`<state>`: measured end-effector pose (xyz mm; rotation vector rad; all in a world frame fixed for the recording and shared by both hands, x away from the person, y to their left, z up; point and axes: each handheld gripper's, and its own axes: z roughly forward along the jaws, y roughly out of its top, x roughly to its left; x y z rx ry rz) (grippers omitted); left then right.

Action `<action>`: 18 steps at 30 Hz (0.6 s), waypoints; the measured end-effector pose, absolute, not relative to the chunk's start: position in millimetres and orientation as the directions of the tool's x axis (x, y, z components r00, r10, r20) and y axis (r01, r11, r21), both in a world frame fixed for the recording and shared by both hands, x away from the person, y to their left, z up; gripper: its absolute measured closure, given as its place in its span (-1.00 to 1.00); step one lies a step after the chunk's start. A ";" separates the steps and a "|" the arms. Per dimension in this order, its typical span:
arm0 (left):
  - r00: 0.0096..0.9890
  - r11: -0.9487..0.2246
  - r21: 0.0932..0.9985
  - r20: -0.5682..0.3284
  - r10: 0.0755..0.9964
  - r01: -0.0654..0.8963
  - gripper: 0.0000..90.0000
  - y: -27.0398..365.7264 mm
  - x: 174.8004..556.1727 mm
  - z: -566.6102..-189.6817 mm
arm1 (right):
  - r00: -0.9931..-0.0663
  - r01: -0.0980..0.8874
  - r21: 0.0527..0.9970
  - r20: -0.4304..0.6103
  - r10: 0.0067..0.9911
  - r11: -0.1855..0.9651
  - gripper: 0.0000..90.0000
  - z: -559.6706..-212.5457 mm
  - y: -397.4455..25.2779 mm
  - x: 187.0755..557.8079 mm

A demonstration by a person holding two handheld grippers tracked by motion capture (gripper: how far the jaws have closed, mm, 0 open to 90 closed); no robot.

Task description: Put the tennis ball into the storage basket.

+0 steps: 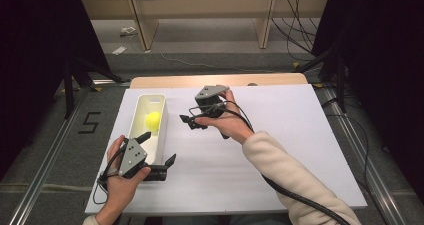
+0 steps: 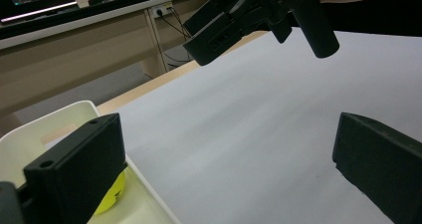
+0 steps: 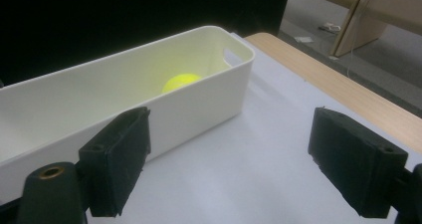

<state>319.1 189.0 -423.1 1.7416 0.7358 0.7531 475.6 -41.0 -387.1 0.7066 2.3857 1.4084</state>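
A long white bin point(image 1: 163, 127) lies on the left of the white table top, with a yellow ball point(image 1: 153, 120) inside it. My left gripper point(image 1: 157, 148) is open at the bin's near end. One of its jaws is over the bin's inside and the other is outside, so the side wall point(image 2: 144, 184) runs between them; the ball point(image 2: 113, 196) peeks out past the left jaw. My right gripper point(image 1: 187, 122) is open and empty, just right of the bin and pointing at it. In the right gripper view the bin point(image 3: 199, 104) and ball point(image 3: 181, 81) lie ahead of the open gripper point(image 3: 236, 167).
The white sheet point(image 1: 280, 135) covers a wooden table whose far edge point(image 1: 220, 80) shows beyond it. The right gripper point(image 2: 249, 15) hangs in the upper part of the left gripper view. Cables trail from both grippers. Black stands and wooden shelving stand past the table.
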 end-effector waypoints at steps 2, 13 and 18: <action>0.612 -0.258 0.959 0.135 0.779 0.118 -1.00 188.8 319.2 -423.2 | -0.838 0.269 0.875 0.007 0.546 0.402 -0.61 -387.3 -44.2 475.0; 0.611 -0.261 0.958 0.139 0.779 0.115 -1.00 188.9 319.3 -423.0 | -0.822 0.278 0.878 0.007 0.570 0.390 -0.61 -388.5 -63.5 473.4; 0.610 -0.260 0.959 0.137 0.780 0.117 -1.00 189.2 319.5 -423.0 | -0.813 0.282 0.880 0.008 0.582 0.382 -0.61 -387.5 -74.2 471.8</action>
